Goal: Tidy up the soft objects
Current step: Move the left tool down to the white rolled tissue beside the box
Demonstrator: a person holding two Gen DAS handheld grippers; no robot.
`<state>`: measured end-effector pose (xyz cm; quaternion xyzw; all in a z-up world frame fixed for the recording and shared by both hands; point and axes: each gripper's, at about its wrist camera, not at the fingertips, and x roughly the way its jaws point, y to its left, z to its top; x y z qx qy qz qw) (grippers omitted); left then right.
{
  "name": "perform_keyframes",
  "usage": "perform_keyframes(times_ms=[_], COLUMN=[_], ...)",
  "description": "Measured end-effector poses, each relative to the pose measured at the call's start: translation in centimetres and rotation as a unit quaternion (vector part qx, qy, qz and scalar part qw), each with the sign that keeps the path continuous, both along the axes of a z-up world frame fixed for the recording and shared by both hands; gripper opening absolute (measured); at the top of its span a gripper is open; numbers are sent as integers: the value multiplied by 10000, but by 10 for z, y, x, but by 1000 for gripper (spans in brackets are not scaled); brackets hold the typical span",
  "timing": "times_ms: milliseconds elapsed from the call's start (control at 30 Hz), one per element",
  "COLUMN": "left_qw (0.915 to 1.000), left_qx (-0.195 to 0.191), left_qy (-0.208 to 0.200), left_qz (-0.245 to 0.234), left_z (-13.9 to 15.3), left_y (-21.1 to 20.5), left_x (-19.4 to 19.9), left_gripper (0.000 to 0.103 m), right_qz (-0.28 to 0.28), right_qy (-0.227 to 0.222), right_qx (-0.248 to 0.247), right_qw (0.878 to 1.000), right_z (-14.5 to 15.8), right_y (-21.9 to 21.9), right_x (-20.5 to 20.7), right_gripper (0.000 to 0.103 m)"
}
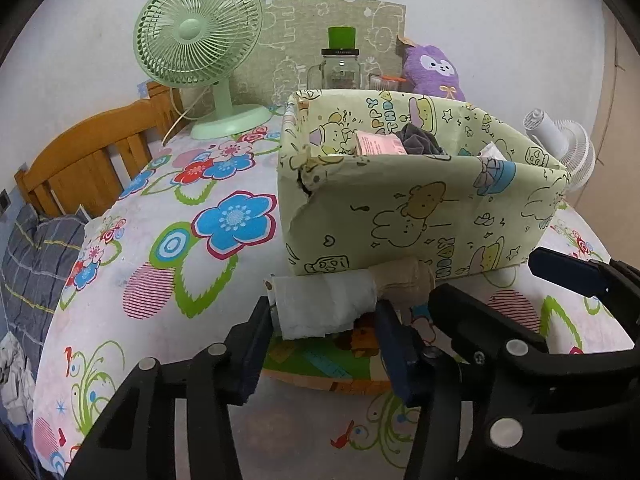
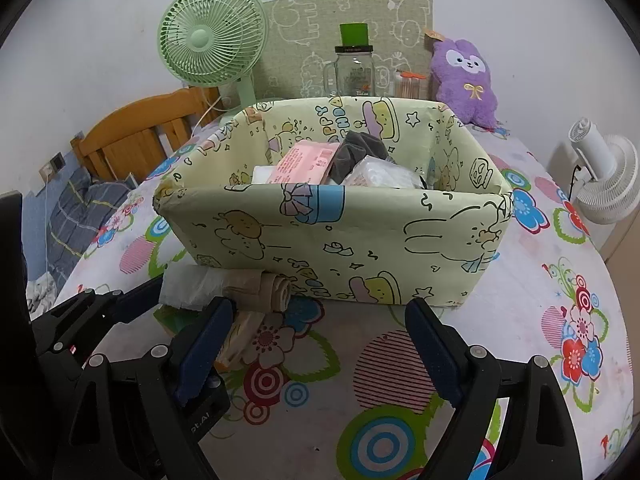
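The storage box [image 2: 332,236], wrapped in pale green cartoon paper, is placed at the middle of the table [image 2: 400,360], which is covered by a flowered cloth. Its open top is turned upward so that soft items can be dropped in from the near side. A pink packet [image 2: 308,162], a grey cloth [image 2: 358,152] and a white plastic-wrapped bundle [image 2: 380,174] are already seen inside.

The item in hand, a rolled bundle [image 1: 328,304] of white tissue-like material with a beige cloth end, is laid on the table against the near left foot of the box, partly over a flat printed item [image 1: 328,360]. This position is judged to be a staging place, within short reach of the box opening.

The left claw [image 1: 324,320] is set astride the white part of the roll, half closed. The left pad appears to touch the roll's end; whether the right pad presses on it cannot be told, so a firm pinch is not confirmed.

The right claw [image 2: 320,328] is held spread wide, pointing down at bare cloth before the box. Nothing is between its pads and nothing is touched.

The green fan [image 2: 212,36], glass jar [image 2: 354,68] and purple plush toy [image 2: 468,76] are kept at the far edge, well apart from the work.
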<state>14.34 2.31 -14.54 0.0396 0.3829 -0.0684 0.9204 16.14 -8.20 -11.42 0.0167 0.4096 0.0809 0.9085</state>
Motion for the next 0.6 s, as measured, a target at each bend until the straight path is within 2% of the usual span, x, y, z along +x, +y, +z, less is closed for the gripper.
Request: perform_keyframes(times_ms=[167,233,467,600], left_qw=[10000,10000,9999,9998], left_qx=[12,34,33,28], left_qy=[-42,-56,-132,-188], left_qz=[-10,-15,8,24], left_z=[1,2,6,8], left_y=[1,1,4,6], left_x=[-4,-6,-13,-16], left_gripper=[46,36,26,26], right_qz=[29,39,83,117], right_qy=[-4,-24,-70,-113], right_qx=[-4,-15,-31,-44], right_qw=[10000,10000,9999,9999], right_z=[0,1,5,8], right_y=[1,2,7,9], right_x=[-1,-3,-9,-13], right_gripper=[90,90,90,90])
